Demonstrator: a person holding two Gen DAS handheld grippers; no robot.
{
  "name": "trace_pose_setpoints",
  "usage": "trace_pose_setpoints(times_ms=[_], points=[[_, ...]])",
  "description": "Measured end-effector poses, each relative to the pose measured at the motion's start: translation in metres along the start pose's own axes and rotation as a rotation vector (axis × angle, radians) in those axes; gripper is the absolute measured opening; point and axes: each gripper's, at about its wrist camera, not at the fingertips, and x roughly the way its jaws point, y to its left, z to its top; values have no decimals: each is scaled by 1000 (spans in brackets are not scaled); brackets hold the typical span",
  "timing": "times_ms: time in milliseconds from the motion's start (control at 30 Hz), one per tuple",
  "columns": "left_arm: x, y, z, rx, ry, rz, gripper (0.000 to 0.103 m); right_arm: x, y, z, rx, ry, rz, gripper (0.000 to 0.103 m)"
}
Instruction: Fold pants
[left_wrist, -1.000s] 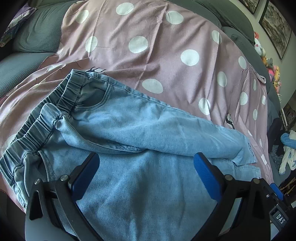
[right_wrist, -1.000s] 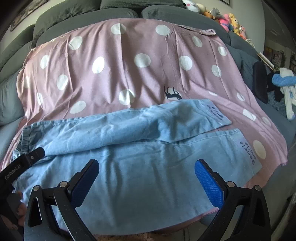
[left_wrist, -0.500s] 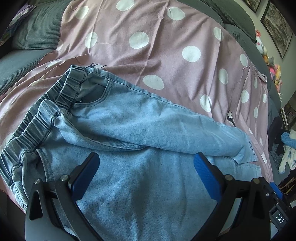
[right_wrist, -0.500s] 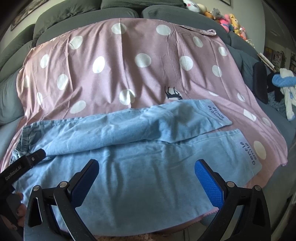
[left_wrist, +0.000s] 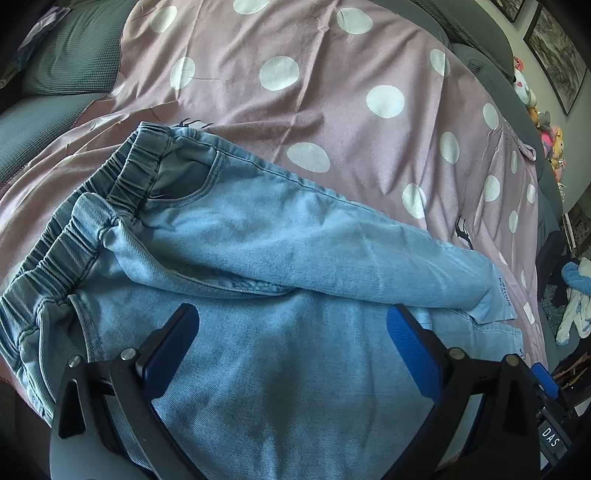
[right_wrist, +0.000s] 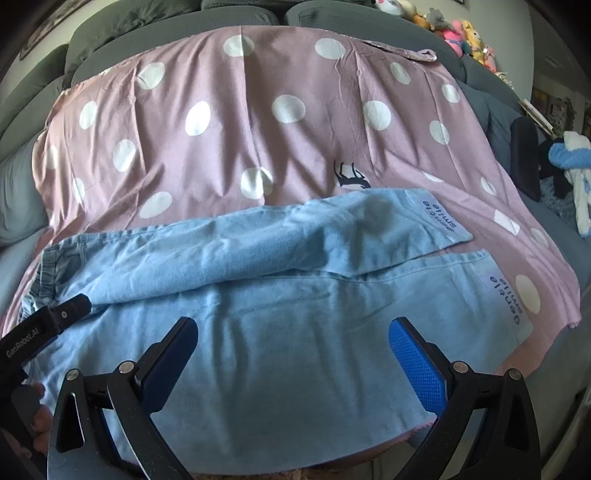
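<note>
Left wrist view: pants (left_wrist: 295, 258) lie flat on the dotted sheet (left_wrist: 314, 92). Left gripper (left_wrist: 291, 332) and right gripper (right_wrist: 293, 343) hover wide, empty. Pinch matching hems; fold evenly.

The near part of the pants (left_wrist: 295, 369) goes under the left gripper (left_wrist: 291, 332) and off the bottom of the picture, so that edge can't be seen. In the right view, the right gripper (right_wrist: 293, 345) covers the near edge of the pants too. The words on the leg cuff (right_wrist: 441, 218) are upside down and small; they maybe say "gentle smile". The toys (right_wrist: 461, 31) far back are too small to tell apart.
</note>
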Motion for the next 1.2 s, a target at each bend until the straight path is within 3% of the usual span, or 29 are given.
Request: trace_pose_setpoints(times_ms=[767, 900, 1067, 1200], points=[[1, 1, -1, 0, 0, -1, 101, 2, 0, -2, 1, 2, 20, 102], [3, 4, 5, -21, 69, -28, 99, -4, -1, 7, -22, 23, 10, 102], [-38, 6, 30, 34, 9, -59, 99, -36, -19, 34, -34, -71, 77, 102], [-66, 26, 38, 37, -13, -62, 100, -40, -47, 36, 37, -70, 183, 102]])
